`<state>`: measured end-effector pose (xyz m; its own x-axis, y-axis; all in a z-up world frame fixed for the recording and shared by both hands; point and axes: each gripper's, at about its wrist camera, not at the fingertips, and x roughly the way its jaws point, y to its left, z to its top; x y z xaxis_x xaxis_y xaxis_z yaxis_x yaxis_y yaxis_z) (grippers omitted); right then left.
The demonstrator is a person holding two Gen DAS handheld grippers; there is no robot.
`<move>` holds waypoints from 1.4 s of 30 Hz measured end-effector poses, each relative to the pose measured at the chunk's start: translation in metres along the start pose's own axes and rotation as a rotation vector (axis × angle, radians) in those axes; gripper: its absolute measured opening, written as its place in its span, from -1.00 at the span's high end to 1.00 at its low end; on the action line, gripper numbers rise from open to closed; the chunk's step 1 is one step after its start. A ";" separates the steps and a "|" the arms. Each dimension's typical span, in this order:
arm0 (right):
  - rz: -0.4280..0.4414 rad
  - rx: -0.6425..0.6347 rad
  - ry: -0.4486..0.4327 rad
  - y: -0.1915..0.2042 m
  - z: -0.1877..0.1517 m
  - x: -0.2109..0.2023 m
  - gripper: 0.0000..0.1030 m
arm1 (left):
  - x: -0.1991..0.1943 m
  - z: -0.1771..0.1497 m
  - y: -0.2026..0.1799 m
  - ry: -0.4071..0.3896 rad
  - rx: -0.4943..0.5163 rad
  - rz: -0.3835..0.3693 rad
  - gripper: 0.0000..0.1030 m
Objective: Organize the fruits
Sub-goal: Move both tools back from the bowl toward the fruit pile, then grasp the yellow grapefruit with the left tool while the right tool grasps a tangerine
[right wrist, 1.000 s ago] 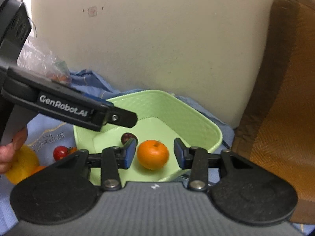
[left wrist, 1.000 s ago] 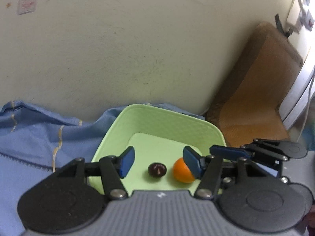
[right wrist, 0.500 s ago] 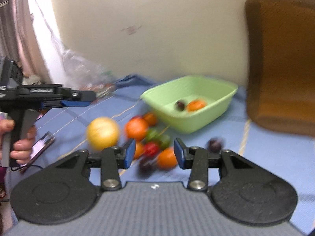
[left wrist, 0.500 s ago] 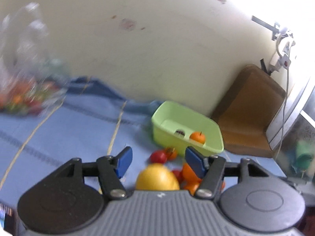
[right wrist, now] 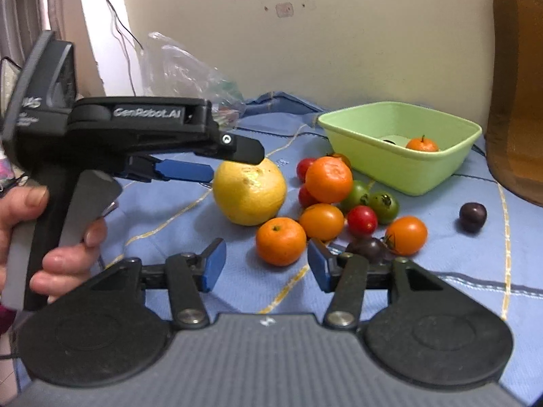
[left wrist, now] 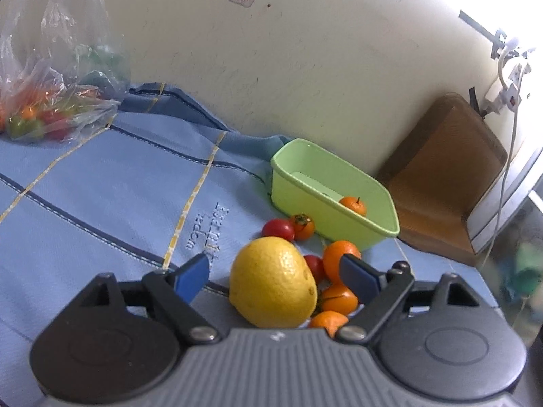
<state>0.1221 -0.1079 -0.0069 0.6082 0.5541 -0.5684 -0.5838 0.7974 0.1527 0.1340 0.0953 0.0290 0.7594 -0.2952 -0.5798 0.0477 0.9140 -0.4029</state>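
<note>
Two grippers, both spread and holding nothing. Left gripper [left wrist: 276,276] has the big yellow citrus [left wrist: 273,281] sitting between its blue pads [left wrist: 191,276], close to the palm side, pads not touching the skin. From the right wrist view that gripper comes in from the left, top finger over the crown of the yellow citrus [right wrist: 249,191]. Right gripper [right wrist: 266,264] hovers just short of a small orange [right wrist: 281,240], which lies straight ahead of its gap.

Green tub [left wrist: 366,234] is ahead and to the right of the left gripper, with one orange [left wrist: 353,205] inside; a dark item beside it shows only in the right wrist view. Rest of the pile, tomatoes and oranges, lies on the blue cloth [left wrist: 101,186] between citrus and tub. A dark plum [right wrist: 472,217] sits apart, off to the right of the right gripper.

Step in hand, likely: grab the citrus with the left.
- Centre the pads on its widest girth, not above it; round waxy fruit may squirt out.
- Close slowly, firm not crushing.
- Lift straight up before heading to the tub, since tomatoes [left wrist: 314,266] touch its far side and could roll.
- Keep the right gripper clear until the left is out.
</note>
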 end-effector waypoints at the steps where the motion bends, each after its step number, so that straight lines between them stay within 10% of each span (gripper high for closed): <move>1: -0.009 0.004 0.007 -0.001 0.001 0.004 -0.09 | 0.003 -0.001 -0.001 0.001 0.007 0.005 -0.68; 10: -0.018 -0.008 0.024 -0.002 -0.004 0.026 0.09 | 0.013 -0.013 0.001 0.006 0.028 -0.009 -0.22; 32: -0.190 -0.052 -0.087 -0.019 -0.068 -0.080 0.28 | -0.059 -0.086 -0.056 0.037 0.172 -0.176 -0.15; 42: -0.232 0.040 -0.083 -0.046 -0.087 -0.106 0.24 | -0.062 -0.095 -0.075 -0.003 0.262 -0.133 -0.20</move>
<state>0.0379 -0.2241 -0.0236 0.7662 0.3717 -0.5242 -0.4029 0.9134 0.0588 0.0212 0.0182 0.0280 0.7374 -0.4169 -0.5314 0.3125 0.9081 -0.2788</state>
